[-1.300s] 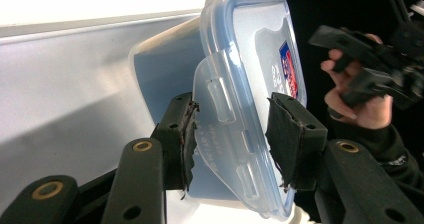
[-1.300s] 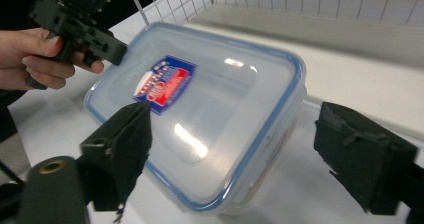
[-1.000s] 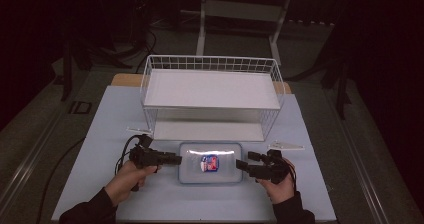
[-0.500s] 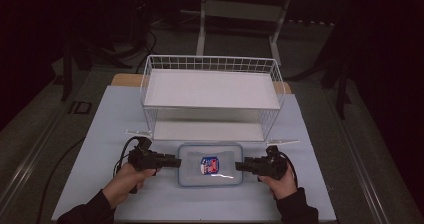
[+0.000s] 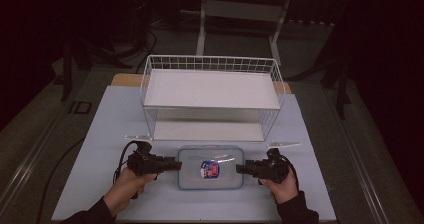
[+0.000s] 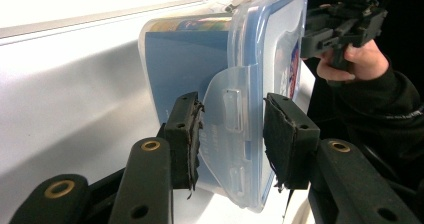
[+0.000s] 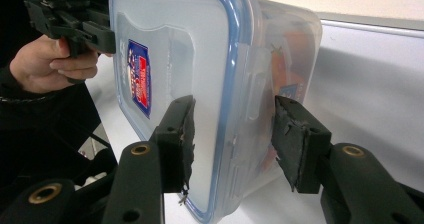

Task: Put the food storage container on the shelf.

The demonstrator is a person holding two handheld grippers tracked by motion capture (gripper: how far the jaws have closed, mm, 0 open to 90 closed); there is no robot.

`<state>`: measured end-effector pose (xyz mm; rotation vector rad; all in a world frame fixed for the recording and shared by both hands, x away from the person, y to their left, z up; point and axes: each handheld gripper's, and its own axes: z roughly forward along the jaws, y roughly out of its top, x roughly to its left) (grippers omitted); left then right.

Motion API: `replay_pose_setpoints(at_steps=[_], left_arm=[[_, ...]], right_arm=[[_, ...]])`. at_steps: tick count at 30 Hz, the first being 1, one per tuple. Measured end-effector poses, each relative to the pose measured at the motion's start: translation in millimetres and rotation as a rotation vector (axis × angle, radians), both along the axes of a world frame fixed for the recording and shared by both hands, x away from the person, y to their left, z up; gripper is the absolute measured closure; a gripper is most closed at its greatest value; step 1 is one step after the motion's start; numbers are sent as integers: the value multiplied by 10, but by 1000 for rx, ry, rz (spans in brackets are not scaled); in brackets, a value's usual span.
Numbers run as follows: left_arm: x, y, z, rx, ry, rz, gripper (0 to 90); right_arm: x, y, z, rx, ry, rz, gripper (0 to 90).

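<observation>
You have the lidded plastic box on the counter in front of the wire rack, your left hand-held gripper and right hand-held gripper both spread around its end latches, so next squeeze both evenly before lifting.

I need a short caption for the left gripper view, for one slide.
Left gripper, jaws open, straddles the side latch of a clear blue-rimmed container; the right gripper waits at its far end.
</observation>
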<state>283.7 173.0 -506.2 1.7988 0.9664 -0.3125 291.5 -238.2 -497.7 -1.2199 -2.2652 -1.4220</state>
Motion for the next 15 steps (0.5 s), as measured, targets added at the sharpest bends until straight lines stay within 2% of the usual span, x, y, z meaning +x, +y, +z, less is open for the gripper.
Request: replay_pose_setpoints(at_steps=[6,10,15], left_arm=[[11,19,54,-4,-15,21,585],[26,20,132,-9,-35,31,586],[87,16,200,-15,-56,46,584]], right_arm=[[12,8,-11,13,10,-4,525],[18,16,54,22,-16,-13,526],[49,10,101,25,-23,-25,526]])
